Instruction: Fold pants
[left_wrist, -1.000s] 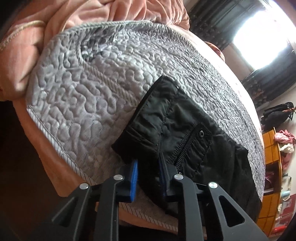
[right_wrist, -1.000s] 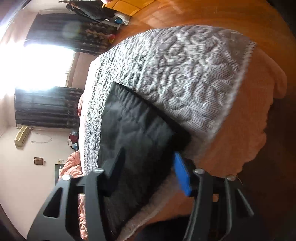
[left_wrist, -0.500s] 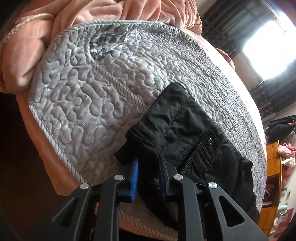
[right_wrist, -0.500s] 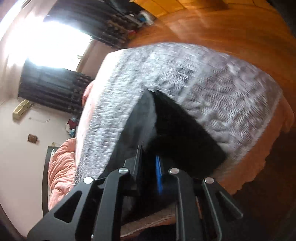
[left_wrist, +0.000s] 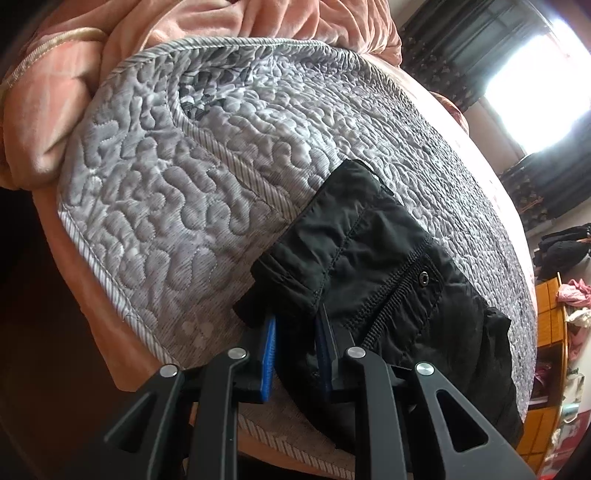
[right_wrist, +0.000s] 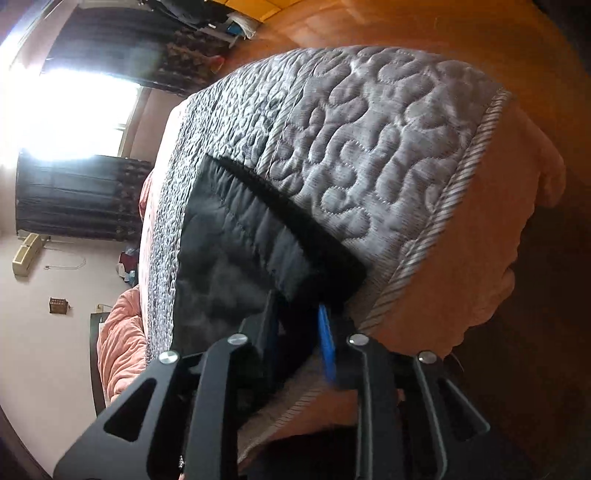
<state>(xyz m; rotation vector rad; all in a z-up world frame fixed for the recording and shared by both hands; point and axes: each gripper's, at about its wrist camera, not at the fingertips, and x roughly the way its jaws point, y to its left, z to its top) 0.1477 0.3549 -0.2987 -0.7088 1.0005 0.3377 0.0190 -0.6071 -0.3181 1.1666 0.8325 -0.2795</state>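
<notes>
Grey quilt (left_wrist: 192, 192) over bed, window at 2 o'clock. Black pants (left_wrist: 369, 266) flat on quilt, bunched at 6 o'clock. Left gripper (left_wrist: 293, 341) clamped on pants; right gripper (right_wrist: 299, 325) just reopening slightly, cloth between jaws. Fold barely begun, lifting ahead.

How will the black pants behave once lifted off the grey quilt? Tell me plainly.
Probably floppy: the black pants wrinkle and bunch where the left gripper pinches them. Likely light, thin fabric. Possibly slippery, given the sheen near the right gripper.
</notes>
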